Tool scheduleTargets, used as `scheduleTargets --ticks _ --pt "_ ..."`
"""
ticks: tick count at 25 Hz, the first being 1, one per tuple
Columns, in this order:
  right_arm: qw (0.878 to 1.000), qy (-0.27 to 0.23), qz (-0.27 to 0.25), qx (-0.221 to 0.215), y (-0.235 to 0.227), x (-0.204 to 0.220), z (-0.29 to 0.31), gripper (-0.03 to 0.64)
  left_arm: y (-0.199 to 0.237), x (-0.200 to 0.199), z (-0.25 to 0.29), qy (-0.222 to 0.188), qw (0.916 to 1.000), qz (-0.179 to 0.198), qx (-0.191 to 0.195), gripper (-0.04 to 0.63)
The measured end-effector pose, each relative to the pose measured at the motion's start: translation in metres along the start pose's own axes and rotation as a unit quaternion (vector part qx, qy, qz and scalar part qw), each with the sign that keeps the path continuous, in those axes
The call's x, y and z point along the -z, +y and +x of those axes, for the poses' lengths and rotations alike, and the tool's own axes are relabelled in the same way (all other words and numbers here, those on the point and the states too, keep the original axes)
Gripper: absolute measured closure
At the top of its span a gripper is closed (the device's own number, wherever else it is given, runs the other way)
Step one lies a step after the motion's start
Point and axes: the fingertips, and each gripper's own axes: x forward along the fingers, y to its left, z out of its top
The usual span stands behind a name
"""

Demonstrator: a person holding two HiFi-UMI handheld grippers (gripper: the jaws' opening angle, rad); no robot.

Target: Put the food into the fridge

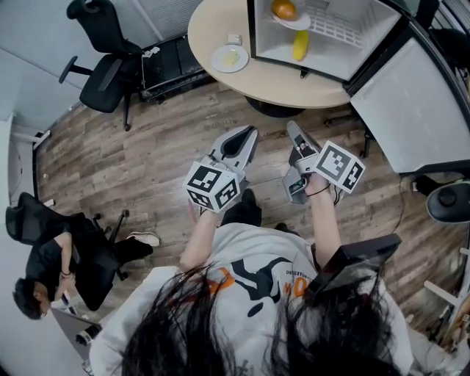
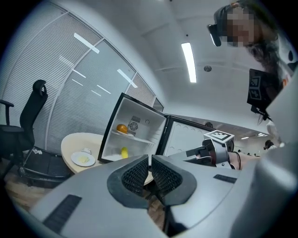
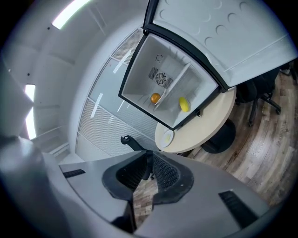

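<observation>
Left gripper (image 2: 150,162) squeezed closed and empty, right gripper (image 3: 150,162) squeezed closed and empty too, open fridge (image 2: 153,128) far ahead of both jaws, orange (image 2: 122,128) and yellow fruit (image 2: 124,151) inside, plate (image 2: 91,162) on round table (image 2: 72,142) beside it

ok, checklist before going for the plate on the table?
1. Fridge door open: ok.
2. Left gripper empty: ok, jaws together, nothing between.
3. Right gripper empty: ok, same.
4. Jaws open for a grasp: not ok, both shut.
5. Plate of food in reach: not ok, it sits on the table and both grippers are well short of it.
6. Room in fridge: ok, bare shelf beside the orange and the yellow fruit.
</observation>
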Motion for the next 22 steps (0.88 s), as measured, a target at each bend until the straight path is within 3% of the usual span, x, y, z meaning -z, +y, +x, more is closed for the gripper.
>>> scheduleTargets --ticks 9,16,22 --pt "1.000 0.017 -0.011 -0.019 -0.024 0.001 -0.076 0.571 -0.085 0.032 -0.005 0.006 0.9998 0.002 -0.019 0.581" --pt "0.999 0.026 -0.028 -0.035 -0.030 0.032 -0.167 0.571 -0.177 0.060 -0.044 0.002 0.9996 0.016 -0.021 0.583" --pt "0.997 0.046 -0.034 -0.042 -0.033 0.043 -0.171 0.572 -0.182 0.071 -0.051 0.006 0.9992 0.010 -0.039 0.581"
